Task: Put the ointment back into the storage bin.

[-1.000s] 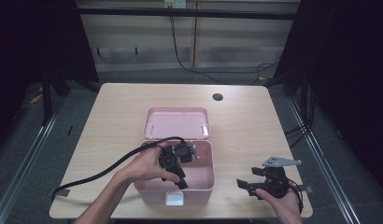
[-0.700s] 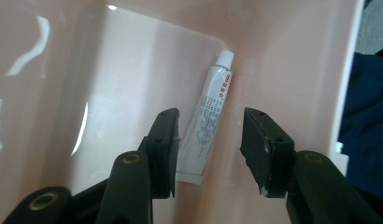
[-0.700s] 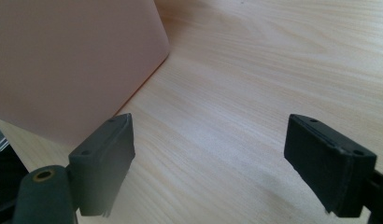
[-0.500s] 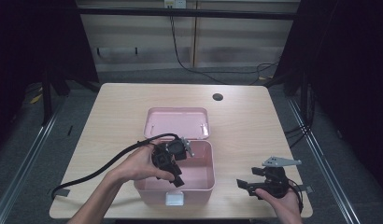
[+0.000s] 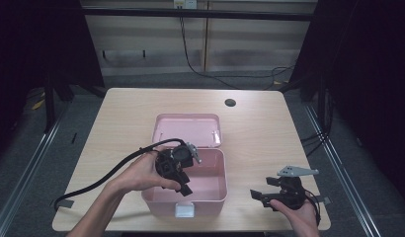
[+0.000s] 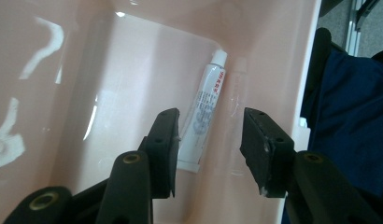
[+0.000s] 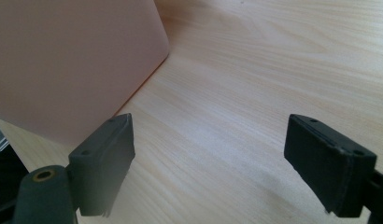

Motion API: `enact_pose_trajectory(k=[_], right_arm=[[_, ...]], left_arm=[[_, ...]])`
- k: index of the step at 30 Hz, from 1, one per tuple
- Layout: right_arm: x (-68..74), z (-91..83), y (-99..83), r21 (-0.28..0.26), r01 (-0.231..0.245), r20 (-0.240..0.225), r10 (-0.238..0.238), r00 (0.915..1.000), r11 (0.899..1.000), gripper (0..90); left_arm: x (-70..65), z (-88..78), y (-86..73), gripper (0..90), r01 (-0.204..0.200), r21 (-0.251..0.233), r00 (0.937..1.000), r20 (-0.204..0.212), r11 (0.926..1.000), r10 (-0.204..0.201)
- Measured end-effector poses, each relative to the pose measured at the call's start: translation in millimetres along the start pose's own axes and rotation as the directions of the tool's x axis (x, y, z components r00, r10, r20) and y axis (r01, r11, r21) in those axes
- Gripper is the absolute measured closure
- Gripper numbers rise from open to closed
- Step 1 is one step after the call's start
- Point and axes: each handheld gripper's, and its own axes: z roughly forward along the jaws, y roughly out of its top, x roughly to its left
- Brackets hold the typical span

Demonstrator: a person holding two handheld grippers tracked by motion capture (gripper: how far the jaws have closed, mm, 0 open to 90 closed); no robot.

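A pink box (image 5: 210, 195) stands open on the wooden table, its lid (image 5: 186, 129) leaning back. A white tube (image 6: 204, 107) lies on the box floor against a wall. My left gripper (image 5: 183, 181) tilts down into the box from its left rim, held in a hand; in the left gripper view the left gripper (image 6: 209, 149) is open, its jaws just above the tube's flat end and apart from it. My right gripper (image 5: 261, 197) rests at the table's front right, to the right of the box, open wide with bare table between its jaws (image 7: 208, 154).
The table (image 5: 260, 128) has a dark round hole (image 5: 230, 102) near its far edge. A black cable (image 5: 99, 180) trails from the left gripper over the table's front left. The box's white latch (image 5: 184, 211) faces the front edge. Dark floor surrounds the table.
The left gripper has shifted slightly left and lower over the box's left rim. The right gripper has stayed still.
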Motion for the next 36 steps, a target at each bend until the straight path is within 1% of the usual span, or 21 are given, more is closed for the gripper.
enact_pose_trajectory(k=[4,5,7,8,9,14,15,16,17,19,20,21,22,24,25,29,32,33,34,35,36], right_arm=[[0.2,-0.1,0.0,0.002,-0.002,0.001,0.002,1.0000,1.000,16.1],[0.1,0.0,0.0,0.003,-0.002,0.001,0.002,1.0000,1.000,16.1],[0.0,0.1,0.1,0.002,-0.004,-0.001,0.004,1.0000,1.000,16.1],[0.0,0.3,0.2,0.003,-0.004,-0.002,0.004,1.0000,1.000,16.1],[0.0,0.4,0.3,0.004,-0.003,-0.002,0.003,1.0000,1.000,16.1],[-0.1,0.4,0.2,0.002,-0.005,-0.001,0.005,1.0000,1.000,16.1],[-0.2,0.4,0.2,0.002,-0.004,-0.001,0.004,1.0000,1.000,16.1],[0.0,0.2,0.1,0.003,-0.007,-0.001,0.007,1.0000,1.000,16.1],[0.0,0.2,0.1,0.003,-0.007,0.000,0.007,1.0000,1.000,16.1],[-0.1,0.3,0.1,0.003,-0.006,-0.002,0.006,1.0000,1.000,16.1],[-0.3,0.6,0.1,0.004,-0.004,0.002,0.004,1.0000,1.000,16.1],[-0.3,0.7,0.2,0.004,-0.005,0.001,0.005,1.0000,1.000,16.1],[-0.3,0.8,0.2,0.004,-0.006,0.001,0.006,1.0000,1.000,16.1],[-0.2,0.9,0.3,0.004,-0.006,0.001,0.006,1.0000,1.000,16.1],[-0.2,0.7,0.3,0.004,-0.008,0.000,0.008,1.0000,1.000,16.1],[-0.4,1.0,0.2,0.004,-0.006,0.003,0.006,1.0000,1.000,16.1],[-0.3,1.0,0.2,0.004,-0.006,0.003,0.006,1.0000,1.000,16.1],[-0.3,1.0,0.2,0.005,-0.006,0.003,0.006,1.0000,1.000,16.1],[-0.2,1.1,0.2,0.005,-0.006,0.003,0.006,1.0000,1.000,16.1],[-0.2,1.0,0.2,0.005,-0.006,0.004,0.006,1.0000,1.000,16.1],[-0.2,1.0,0.2,0.004,-0.006,0.004,0.006,1.0000,1.000,16.1]], left_arm=[[0.6,-5.8,-4.5,54.8,0.008,-0.011,1.0000,0.003,0.9999,-0.008],[1.4,-7.2,-6.8,54.9,0.017,-0.017,0.9998,0.006,0.9997,-0.017],[4.8,-9.7,-12.6,55.3,0.028,-0.023,0.9996,-0.005,0.9993,-0.028],[5.7,-10.8,-14.2,55.2,0.036,-0.022,0.9994,-0.002,0.9991,-0.036],[6.8,-11.7,-16.6,55.2,0.041,-0.034,0.9991,0.003,0.9986,-0.041],[8.0,-22.0,-26.1,55.4,0.042,-0.076,0.9991,-0.009,0.9962,-0.043],[7.8,-25.5,-27.6,55.4,0.039,-0.075,0.9991,-0.013,0.9964,-0.040],[7.2,-28.1,-29.8,55.4,0.044,-0.091,0.9989,-0.013,0.9949,-0.045],[7.0,-31.2,-31.7,55.4,0.039,-0.089,0.9991,-0.012,0.9952,-0.041],[6.6,-36.6,-36.4,55.5,0.048,-0.102,0.9985,-0.022,0.9937,-0.050],[7.0,-38.0,-38.3,55.5,0.044,-0.102,0.9988,-0.018,0.9938,-0.046],[6.6,-39.1,-39.8,55.5,0.046,-0.099,0.9985,-0.025,0.9940,-0.049],[6.7,-40.3,-41.8,55.5,0.050,-0.109,0.9983,-0.025,0.9928,-0.053],[6.7,-42.3,-45.0,55.4,0.047,-0.109,0.9983,-0.031,0.9930,-0.050],[6.2,-43.2,-46.6,55.3,0.055,-0.114,0.9978,-0.030,0.9920,-0.059],[2.1,-49.7,-52.8,54.7,0.047,-0.128,0.9976,-0.044,0.9906,-0.053],[0.3,-58.2,-59.3,53.9,0.055,-0.140,0.9961,-0.060,0.9886,-0.064],[-0.2,-60.4,-62.0,53.5,0.065,-0.153,0.9952,-0.062,0.9861,-0.075],[0.3,-63.0,-64.5,53.4,0.063,-0.157,0.9952,-0.065,0.9857,-0.074],[-0.1,-64.7,-67.1,53.4,0.075,-0.169,0.9939,-0.068,0.9828,-0.087],[1.4,-68.0,-70.5,53.3,0.059,-0.162,0.9949,-0.071,0.9850,-0.071]])
